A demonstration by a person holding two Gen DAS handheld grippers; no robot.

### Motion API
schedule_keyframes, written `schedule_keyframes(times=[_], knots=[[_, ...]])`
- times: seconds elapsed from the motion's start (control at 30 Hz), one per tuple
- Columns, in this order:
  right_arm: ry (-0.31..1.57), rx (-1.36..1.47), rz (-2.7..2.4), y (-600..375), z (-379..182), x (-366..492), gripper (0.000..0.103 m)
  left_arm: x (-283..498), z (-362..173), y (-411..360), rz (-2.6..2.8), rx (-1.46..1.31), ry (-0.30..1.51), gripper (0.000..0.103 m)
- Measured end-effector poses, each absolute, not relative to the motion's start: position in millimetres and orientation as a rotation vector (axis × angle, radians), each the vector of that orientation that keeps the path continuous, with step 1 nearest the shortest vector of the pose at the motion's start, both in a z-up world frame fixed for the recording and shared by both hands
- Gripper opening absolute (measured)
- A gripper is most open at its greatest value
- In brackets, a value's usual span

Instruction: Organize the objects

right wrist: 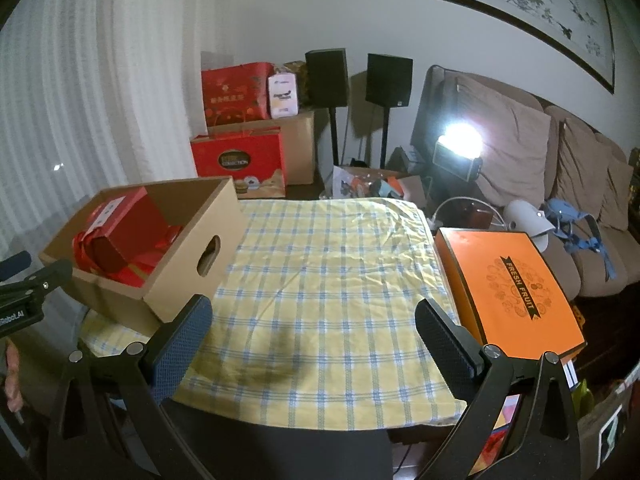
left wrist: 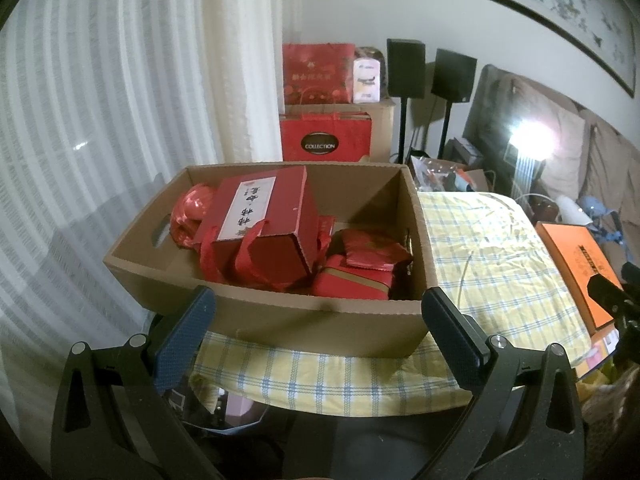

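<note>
— Sitting where, that cardboard box [left wrist: 280,320]?

— On the checked tablecloth [right wrist: 332,264], at its left end as the right wrist view shows it. Inside the box lies a red gift box [left wrist: 260,224] with ribbon handles, tilted on its side, with a crumpled red bag [left wrist: 190,212] just behind it and smaller red packets [left wrist: 374,256] beside it toward the box's right wall.

— And the grippers?

— The left gripper [left wrist: 316,320] hangs just in front of the box's near wall, fingers spread wide, gripping nothing. The right gripper [right wrist: 314,328] is spread just as wide over the bare cloth to the right of the box, also empty.

— Anything else near the box?

— An orange box [right wrist: 508,284] marked FRESH FRUIT lies flat, well apart from it, at the cloth's opposite edge. Behind the box, by the wall, stand red gift bags [right wrist: 240,160] and two black speakers [right wrist: 326,78].
</note>
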State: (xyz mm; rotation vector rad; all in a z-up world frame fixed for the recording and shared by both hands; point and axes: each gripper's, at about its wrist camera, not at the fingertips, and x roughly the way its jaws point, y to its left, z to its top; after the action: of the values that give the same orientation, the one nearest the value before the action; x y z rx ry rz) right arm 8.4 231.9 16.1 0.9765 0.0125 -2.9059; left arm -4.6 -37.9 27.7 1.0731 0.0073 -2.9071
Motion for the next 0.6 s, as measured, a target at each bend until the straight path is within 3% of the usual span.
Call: schedule_keyframes(times=[0.6], knots=[[0.014, 0.984, -2.907, 232.8, 14.8, 8.3, 0.102, -5.3, 27.3, -34.8, -2.908, 1.068, -0.006, 0.103]])
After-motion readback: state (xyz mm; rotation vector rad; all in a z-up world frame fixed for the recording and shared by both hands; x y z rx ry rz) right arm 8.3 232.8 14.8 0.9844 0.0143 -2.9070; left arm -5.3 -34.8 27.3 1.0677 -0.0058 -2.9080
